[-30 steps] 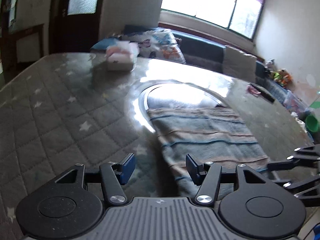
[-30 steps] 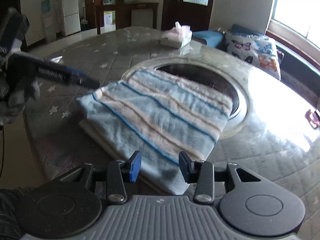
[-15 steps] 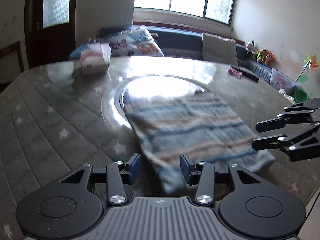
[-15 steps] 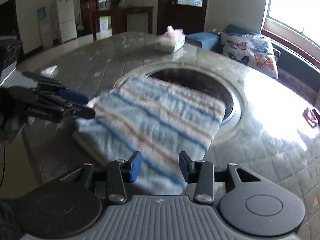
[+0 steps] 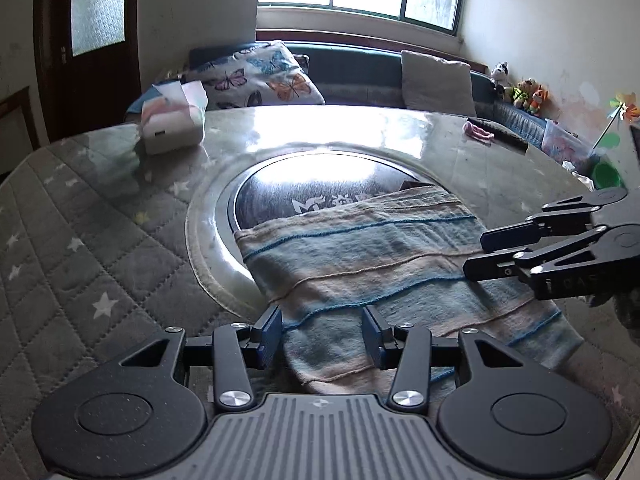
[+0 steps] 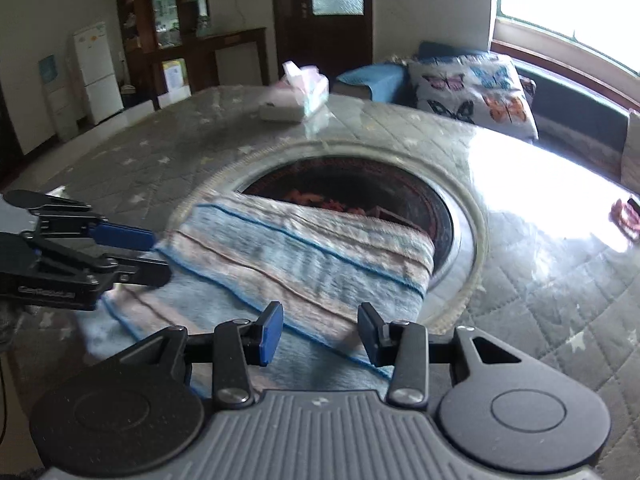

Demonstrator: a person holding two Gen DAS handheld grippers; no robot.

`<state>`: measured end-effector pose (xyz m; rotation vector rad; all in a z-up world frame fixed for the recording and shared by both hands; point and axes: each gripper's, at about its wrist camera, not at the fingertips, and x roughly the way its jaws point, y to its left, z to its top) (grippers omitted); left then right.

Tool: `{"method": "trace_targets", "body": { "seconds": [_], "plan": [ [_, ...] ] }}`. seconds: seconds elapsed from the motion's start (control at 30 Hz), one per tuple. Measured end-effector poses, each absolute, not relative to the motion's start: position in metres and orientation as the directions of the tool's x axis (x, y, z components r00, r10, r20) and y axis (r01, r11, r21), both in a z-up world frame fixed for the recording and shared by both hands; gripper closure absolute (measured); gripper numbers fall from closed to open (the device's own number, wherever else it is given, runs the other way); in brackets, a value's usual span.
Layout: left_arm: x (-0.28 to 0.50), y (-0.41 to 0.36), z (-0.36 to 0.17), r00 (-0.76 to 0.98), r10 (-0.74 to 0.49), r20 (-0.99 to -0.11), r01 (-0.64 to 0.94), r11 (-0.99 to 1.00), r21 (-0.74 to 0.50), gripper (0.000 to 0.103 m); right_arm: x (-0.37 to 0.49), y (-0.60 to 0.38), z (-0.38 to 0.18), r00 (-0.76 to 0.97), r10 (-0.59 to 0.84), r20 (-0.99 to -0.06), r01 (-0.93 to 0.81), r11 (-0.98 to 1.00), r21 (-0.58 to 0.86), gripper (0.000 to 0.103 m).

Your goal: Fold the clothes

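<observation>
A folded striped towel point(image 5: 384, 268), light blue and beige with dark blue lines, lies on the table, partly over the round glass inset point(image 5: 320, 188). My left gripper point(image 5: 322, 334) is open over the towel's near end, nothing between its fingers. My right gripper point(image 5: 476, 254) reaches in from the right above the towel's right edge, open. In the right wrist view the same towel point(image 6: 304, 256) lies ahead. There the right gripper point(image 6: 318, 334) hovers open over its near edge, while the left gripper point(image 6: 156, 254) comes in from the left over the towel's corner.
A tissue box point(image 5: 172, 120) stands at the table's far left. The grey quilted star cover point(image 5: 80, 248) spreads over the table. A small pink item point(image 5: 478, 132) lies far right. Cushions point(image 5: 264, 76) and a bench sit behind under the window.
Both grippers have swung toward the towel and closed in on it. The left now hovers over its near end, the right over its opposite edge. The towel has not moved.
</observation>
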<state>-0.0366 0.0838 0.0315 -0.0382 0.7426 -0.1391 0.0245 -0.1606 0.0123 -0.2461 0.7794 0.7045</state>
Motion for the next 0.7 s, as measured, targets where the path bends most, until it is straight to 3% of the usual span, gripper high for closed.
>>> {"method": "trace_targets", "body": {
  "seconds": [0.7],
  "plan": [
    [0.025,0.087,0.030,0.722,-0.136,-0.679,0.117,0.990,-0.075,0.056,0.084,-0.159,-0.001,0.512,0.482,-0.711,-0.603,0.791,0.103,0.060]
  ]
}}
